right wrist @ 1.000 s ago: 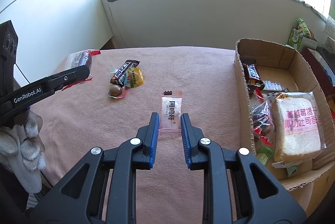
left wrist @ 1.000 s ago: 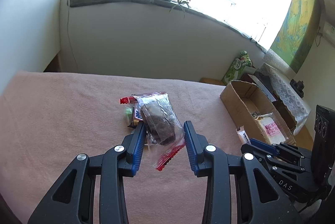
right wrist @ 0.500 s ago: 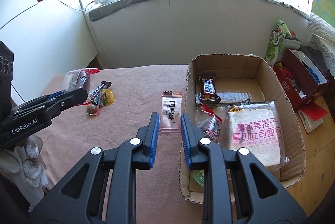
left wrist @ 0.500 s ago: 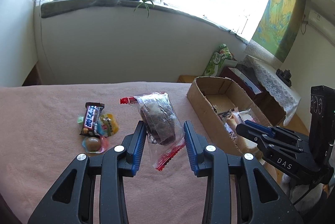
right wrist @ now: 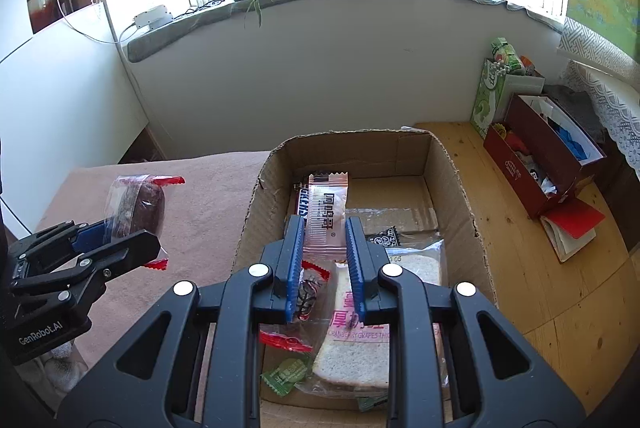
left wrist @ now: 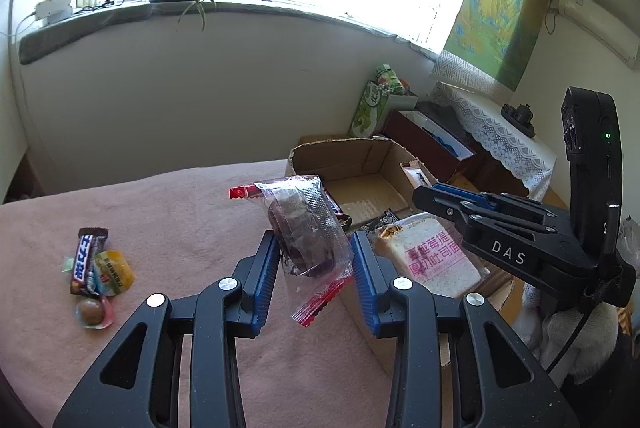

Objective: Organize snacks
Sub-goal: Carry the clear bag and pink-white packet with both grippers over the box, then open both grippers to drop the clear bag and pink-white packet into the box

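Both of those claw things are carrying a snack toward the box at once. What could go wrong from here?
The left gripper holds the brown cake packet by loose, crinkly wrapping, so it might slip out before it clears the cardboard box wall. The right gripper pinches only the lower part of the pink sachet, which could twist free. Both tools sit close together at the box, so they may bump.

- Flat surface covered with a pink fuzzy cloth (left wrist: pixel 180 220).
- Open brown cardboard box (right wrist: pixel 456 184) at its right end.
- Left side, bunched and touching: dark chocolate bar wrapper (left wrist: pixel 82 260), yellow jelly cup (left wrist: pixel 114 270), round brown wrapped sweet (left wrist: pixel 91 312).
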The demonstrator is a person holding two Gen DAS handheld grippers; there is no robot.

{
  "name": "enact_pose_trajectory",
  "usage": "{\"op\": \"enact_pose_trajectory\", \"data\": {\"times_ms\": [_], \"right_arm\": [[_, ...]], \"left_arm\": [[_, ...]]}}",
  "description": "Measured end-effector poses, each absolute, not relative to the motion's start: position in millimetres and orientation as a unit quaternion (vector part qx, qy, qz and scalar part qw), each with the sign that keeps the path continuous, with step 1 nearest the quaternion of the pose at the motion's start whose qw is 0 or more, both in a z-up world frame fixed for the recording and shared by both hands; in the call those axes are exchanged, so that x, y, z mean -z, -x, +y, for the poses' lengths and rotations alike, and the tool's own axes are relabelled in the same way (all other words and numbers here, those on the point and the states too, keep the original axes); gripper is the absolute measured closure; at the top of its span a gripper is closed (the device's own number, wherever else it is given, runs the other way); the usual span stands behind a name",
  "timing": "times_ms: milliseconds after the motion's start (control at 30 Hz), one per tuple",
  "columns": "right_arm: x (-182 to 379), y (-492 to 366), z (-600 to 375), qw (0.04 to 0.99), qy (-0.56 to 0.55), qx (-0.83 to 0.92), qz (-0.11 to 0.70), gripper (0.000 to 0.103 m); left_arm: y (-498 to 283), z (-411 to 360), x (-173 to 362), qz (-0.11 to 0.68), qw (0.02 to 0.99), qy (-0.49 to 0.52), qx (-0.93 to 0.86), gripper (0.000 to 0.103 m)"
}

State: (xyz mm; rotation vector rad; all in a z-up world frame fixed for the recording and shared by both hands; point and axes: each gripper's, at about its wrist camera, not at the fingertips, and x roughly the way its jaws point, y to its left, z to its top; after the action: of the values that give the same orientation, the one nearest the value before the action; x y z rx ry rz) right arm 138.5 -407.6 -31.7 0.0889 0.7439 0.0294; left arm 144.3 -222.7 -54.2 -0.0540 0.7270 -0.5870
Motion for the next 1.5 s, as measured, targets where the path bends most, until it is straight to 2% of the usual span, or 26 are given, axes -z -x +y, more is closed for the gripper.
{"op": "enact_pose_trajectory", "data": {"times_ms": [467,967,1000,1067,1100,1200,1267,1333,1433,1500], "right_arm": [[37.6,-169.7,-443.5,0.925,-0.046,0.001,0.378,0.081],[46.4,-174.8,-457.5,0.920,-0.069,0.004,0.387,0.080],[46.2,-174.4,-457.7,0.920,-0.068,0.007,0.387,0.077],[45.2,-172.7,-458.6,0.921,-0.069,0.014,0.383,0.053],[44.4,-171.6,-458.9,0.922,-0.070,0.016,0.381,0.049],[41.9,-169.5,-459.5,0.924,-0.067,0.024,0.377,0.043],[39.9,-167.7,-459.7,0.925,-0.065,0.031,0.373,0.035],[37.5,-166.0,-459.9,0.926,-0.065,0.034,0.369,0.031],[34.4,-163.1,-458.8,0.927,-0.063,0.036,0.367,0.027],[32.5,-160.6,-457.4,0.928,-0.062,0.037,0.366,0.025]], "left_arm": [[-144.9,-279.7,55.9,0.355,0.876,0.001,0.326,0.068],[-142.5,-295.7,54.6,0.366,0.867,-0.010,0.338,0.066],[-142.2,-295.0,54.4,0.365,0.868,-0.009,0.338,0.066],[-142.6,-294.6,54.4,0.364,0.868,-0.007,0.337,0.066],[-142.4,-293.9,54.0,0.364,0.868,-0.007,0.337,0.066],[-139.4,-291.6,51.8,0.360,0.870,-0.008,0.336,0.065],[-137.8,-290.2,50.5,0.358,0.871,-0.009,0.336,0.060],[-135.8,-288.4,48.8,0.354,0.873,-0.009,0.335,0.057],[-133.3,-286.2,47.4,0.351,0.874,-0.006,0.336,0.057],[-131.6,-284.1,46.5,0.350,0.875,-0.005,0.335,0.054]]}}
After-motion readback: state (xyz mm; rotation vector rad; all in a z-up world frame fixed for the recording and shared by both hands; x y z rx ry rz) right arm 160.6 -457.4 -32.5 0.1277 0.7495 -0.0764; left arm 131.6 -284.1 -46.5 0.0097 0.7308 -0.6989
